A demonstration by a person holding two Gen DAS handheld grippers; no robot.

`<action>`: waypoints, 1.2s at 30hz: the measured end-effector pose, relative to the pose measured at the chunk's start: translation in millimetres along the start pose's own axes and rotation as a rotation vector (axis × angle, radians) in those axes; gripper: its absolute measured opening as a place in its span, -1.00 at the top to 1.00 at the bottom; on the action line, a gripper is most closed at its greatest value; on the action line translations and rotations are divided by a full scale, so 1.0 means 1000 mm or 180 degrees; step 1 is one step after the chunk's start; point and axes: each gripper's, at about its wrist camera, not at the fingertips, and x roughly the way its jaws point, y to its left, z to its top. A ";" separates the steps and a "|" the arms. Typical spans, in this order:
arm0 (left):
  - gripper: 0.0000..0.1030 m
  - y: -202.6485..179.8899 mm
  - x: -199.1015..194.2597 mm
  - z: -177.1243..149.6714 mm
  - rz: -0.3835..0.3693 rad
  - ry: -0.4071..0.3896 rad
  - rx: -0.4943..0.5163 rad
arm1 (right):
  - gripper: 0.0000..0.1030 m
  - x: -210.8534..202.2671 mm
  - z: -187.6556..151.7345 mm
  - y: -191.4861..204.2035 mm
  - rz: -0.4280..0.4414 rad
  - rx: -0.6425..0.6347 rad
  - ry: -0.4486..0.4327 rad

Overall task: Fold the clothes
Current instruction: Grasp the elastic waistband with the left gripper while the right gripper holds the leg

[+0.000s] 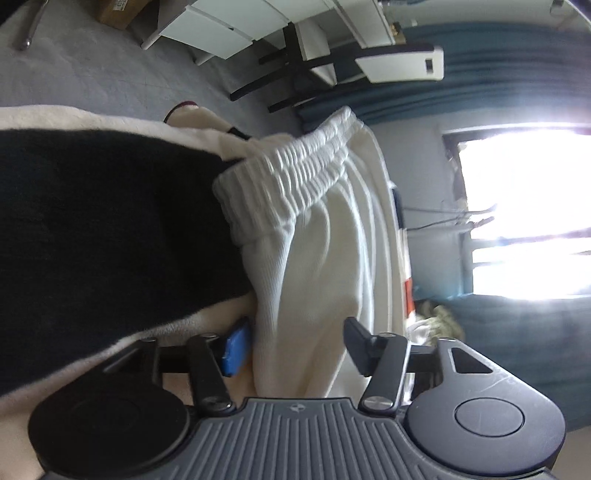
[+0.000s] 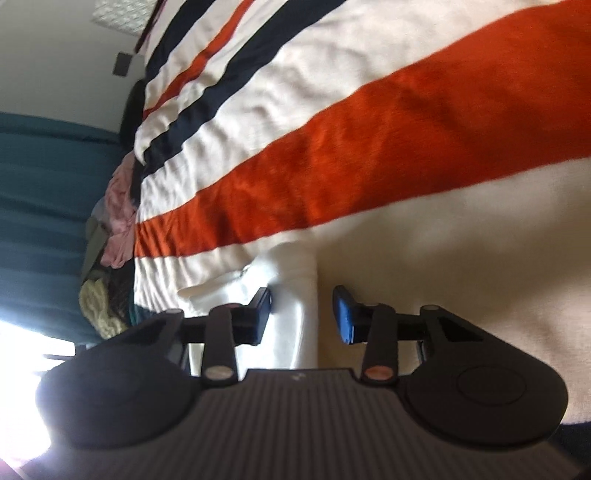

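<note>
White trousers (image 1: 325, 236) with a ribbed elastic waistband (image 1: 291, 173) lie bunched on the striped blanket (image 1: 92, 221). My left gripper (image 1: 295, 343) straddles the white cloth. Its blue-padded finger (image 1: 236, 347) sits at the cloth's left edge and the other finger (image 1: 356, 339) on its right, and the jaws stand apart without a visible pinch. In the right wrist view a narrow fold of the white cloth (image 2: 295, 291) runs between the fingers of my right gripper (image 2: 303, 314). A gap shows between the cloth and the blue pad (image 2: 343, 317), so this gripper is open.
The blanket (image 2: 369, 166) has cream, orange and navy stripes. A heap of pink and yellow clothes (image 2: 118, 221) lies at its edge by a teal curtain (image 2: 44, 184). White furniture (image 1: 229, 26), black chair legs (image 1: 288, 74) and a bright window (image 1: 524, 210) stand beyond the bed.
</note>
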 end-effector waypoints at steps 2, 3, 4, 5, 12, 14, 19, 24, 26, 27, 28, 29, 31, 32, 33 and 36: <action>-0.07 0.003 0.001 0.002 0.0020 -0.0036 -0.0006 | 0.27 0.001 0.000 -0.001 0.0019 0.0018 0.0000; 0.08 0.004 0.002 0.003 0.0046 -0.0068 -0.0007 | 0.30 0.002 0.001 -0.001 0.0033 0.0009 0.0003; 0.22 0.005 0.001 0.004 0.0067 -0.0137 -0.0023 | 0.34 0.004 0.000 0.001 0.0061 -0.0043 0.0009; 0.53 0.007 -0.002 0.004 0.0087 -0.0230 -0.0050 | 0.34 0.007 0.000 0.006 0.0115 -0.0169 0.0064; 0.92 0.013 -0.026 0.012 0.0034 -0.0566 -0.0015 | 0.80 0.017 -0.012 0.032 0.0025 -0.0952 0.0125; 0.93 0.012 -0.043 0.014 -0.0041 -0.0733 0.0012 | 0.87 0.015 -0.009 0.030 0.0041 -0.0889 0.0079; 0.95 -0.017 -0.078 0.016 -0.0024 -0.1251 0.0413 | 0.90 -0.003 -0.011 0.036 0.0081 -0.0947 -0.0267; 0.95 -0.038 -0.087 0.009 0.0300 -0.1422 0.0484 | 0.90 -0.029 -0.024 0.047 -0.0037 -0.1053 -0.0671; 0.95 -0.047 -0.089 0.008 0.0540 -0.1399 0.0624 | 0.89 -0.027 -0.026 0.048 -0.0255 -0.1126 -0.0682; 0.94 -0.052 -0.088 0.007 0.0679 -0.1369 0.0721 | 0.89 -0.023 -0.025 0.048 -0.0395 -0.1160 -0.0629; 0.94 -0.054 -0.090 0.004 0.0831 -0.1334 0.0832 | 0.89 -0.016 -0.023 0.046 -0.0539 -0.1185 -0.0548; 0.93 -0.057 -0.090 0.002 0.0981 -0.1304 0.0951 | 0.89 -0.009 -0.022 0.044 -0.0651 -0.1212 -0.0447; 0.92 -0.066 -0.082 -0.002 0.1246 -0.1219 0.1254 | 0.89 0.001 -0.020 0.041 -0.0807 -0.1317 -0.0337; 0.91 -0.070 -0.076 -0.004 0.1374 -0.1178 0.1418 | 0.89 0.003 -0.019 0.041 -0.0812 -0.1328 -0.0314; 0.90 -0.072 -0.071 -0.007 0.1450 -0.1158 0.1538 | 0.88 0.004 -0.019 0.042 -0.0825 -0.1361 -0.0314; 0.76 -0.076 -0.064 -0.013 0.1475 -0.1119 0.1686 | 0.84 0.006 -0.022 0.047 -0.0903 -0.1499 -0.0321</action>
